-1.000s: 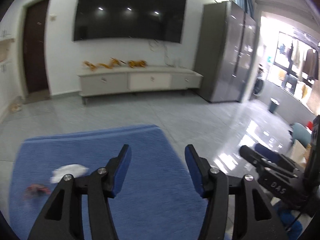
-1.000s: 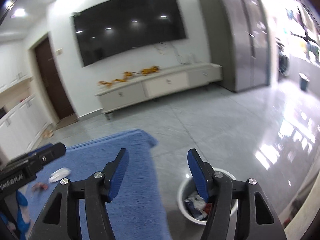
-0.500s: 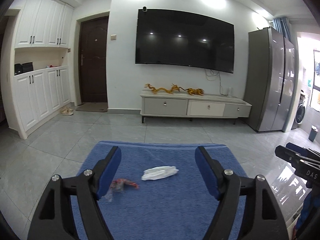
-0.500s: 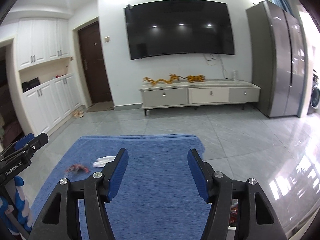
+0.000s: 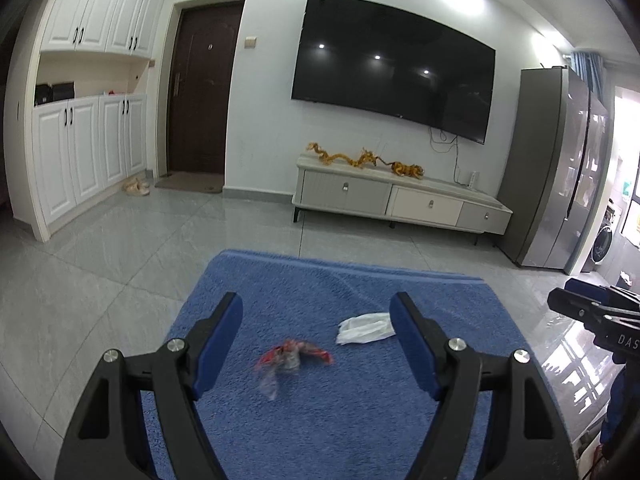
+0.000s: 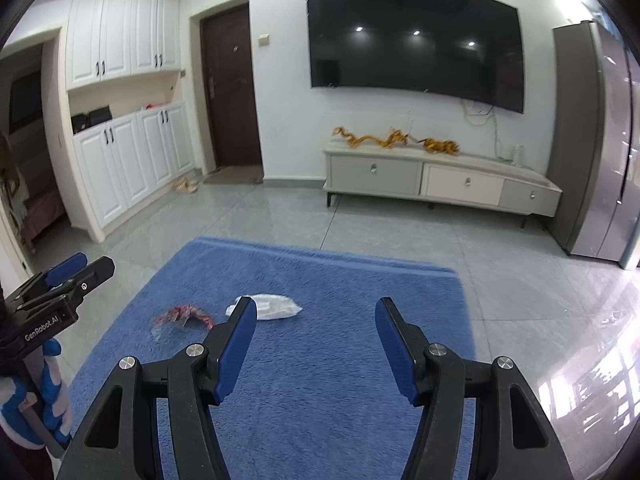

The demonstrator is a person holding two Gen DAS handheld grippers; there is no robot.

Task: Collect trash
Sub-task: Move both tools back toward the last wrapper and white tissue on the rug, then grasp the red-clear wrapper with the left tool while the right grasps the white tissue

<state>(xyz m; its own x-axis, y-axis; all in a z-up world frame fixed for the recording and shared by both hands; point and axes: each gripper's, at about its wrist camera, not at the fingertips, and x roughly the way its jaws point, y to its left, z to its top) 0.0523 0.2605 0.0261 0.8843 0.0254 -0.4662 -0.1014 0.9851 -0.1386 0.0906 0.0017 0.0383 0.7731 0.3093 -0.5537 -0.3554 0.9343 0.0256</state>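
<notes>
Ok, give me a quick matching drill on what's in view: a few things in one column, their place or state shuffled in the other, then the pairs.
Things:
1. red wrapper
2. white tissue
3. gold dragons
4. slippers

Places:
A. on the TV cabinet
B. on the tiles by the door
C. on the rug, between the left hand-held gripper's open fingers in the left wrist view
D. on the rug, further back and to the right of the wrapper

Pairs: 1-C, 2-D, 3-A, 4-B
</notes>
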